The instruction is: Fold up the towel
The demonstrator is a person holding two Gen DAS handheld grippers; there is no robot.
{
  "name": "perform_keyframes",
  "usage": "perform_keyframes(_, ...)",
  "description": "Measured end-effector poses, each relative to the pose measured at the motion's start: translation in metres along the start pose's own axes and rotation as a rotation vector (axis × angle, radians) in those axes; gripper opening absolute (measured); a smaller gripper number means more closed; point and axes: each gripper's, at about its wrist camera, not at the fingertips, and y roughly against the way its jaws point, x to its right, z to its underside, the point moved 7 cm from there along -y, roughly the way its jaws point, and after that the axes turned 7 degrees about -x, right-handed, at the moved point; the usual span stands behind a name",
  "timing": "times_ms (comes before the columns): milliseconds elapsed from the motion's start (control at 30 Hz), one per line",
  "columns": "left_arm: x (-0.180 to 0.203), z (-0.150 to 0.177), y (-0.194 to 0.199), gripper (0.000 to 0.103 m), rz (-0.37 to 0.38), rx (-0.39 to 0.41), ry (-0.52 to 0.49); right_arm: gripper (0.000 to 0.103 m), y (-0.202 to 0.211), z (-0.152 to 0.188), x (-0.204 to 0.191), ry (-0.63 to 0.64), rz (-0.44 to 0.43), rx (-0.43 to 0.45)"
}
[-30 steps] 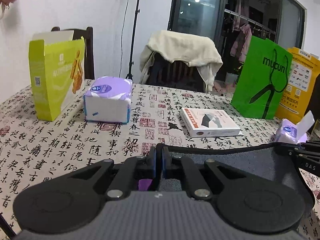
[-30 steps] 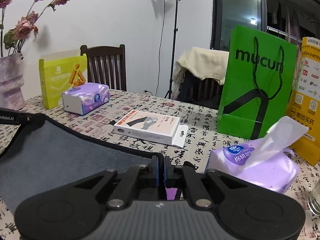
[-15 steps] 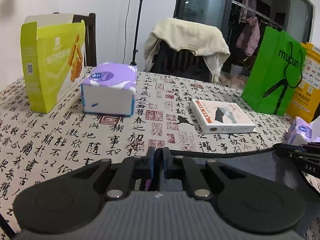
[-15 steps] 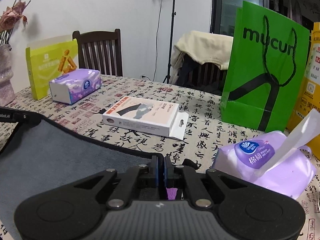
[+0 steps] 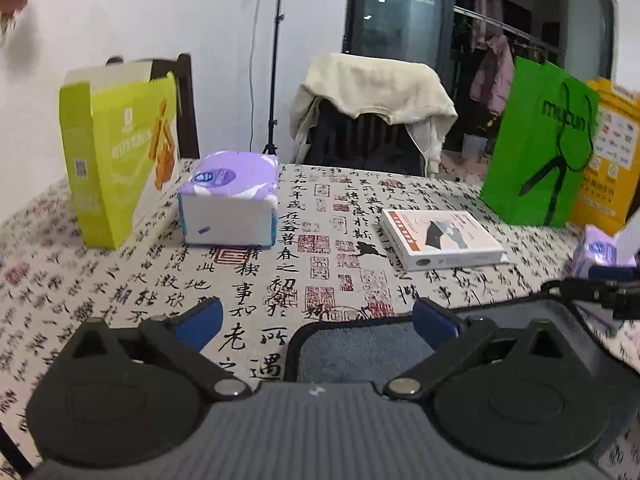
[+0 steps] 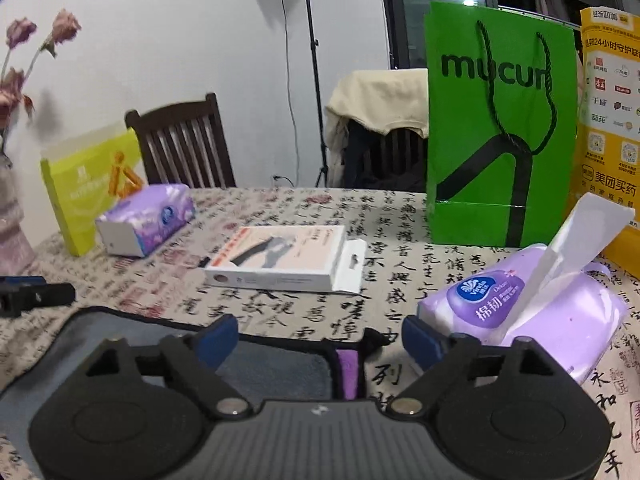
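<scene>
1. The grey towel (image 5: pixel 360 350) is lying flat on the calligraphy-print tablecloth (image 5: pixel 280 248), at about 6 o'clock in both wrist views, its black-bound far edge facing the clutter.
2. The left gripper (image 5: pixel 318 318) is being held with its blue-padded fingers spread wide and nothing pinched; the towel's left corner is sitting between and just below them.
3. The right gripper (image 6: pixel 320 334) is likewise being held spread apart and empty, over the towel's right corner, where a purple tag (image 6: pixel 348 368) is showing.
4. The fold appears to have been laid down and both corners let go, though the lower layers are being hidden by the gripper bodies.
5. For a clean result, the grippers are best being lifted straight away without dragging the cloth, and the bound edges are being checked for alignment before the next fold.
6. Care is being advised at 2 o'clock, where the purple wipes pack (image 6: pixel 532 312) is lying just beside the right fingers, and at 12 o'clock, where the white box (image 6: pixel 280 258) is resting nearby.
</scene>
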Motion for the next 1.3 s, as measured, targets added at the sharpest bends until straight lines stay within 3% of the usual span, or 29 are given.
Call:
perform_keyframes(200,0.002,0.006,0.021,0.103,-0.009,0.007,-0.014,0.099,0.016,0.005,-0.011,0.025,-0.022,0.000)
perform_keyframes(833,0.006,0.046,0.102,0.103,-0.017,0.022,-0.027,0.100,0.095,0.043,-0.028,0.079,0.006,0.035)
perform_keyframes(1300,0.044,0.098,0.177,0.103,-0.024,0.082,-0.155,0.100,0.159,0.093,-0.044,0.067,0.003,0.058)
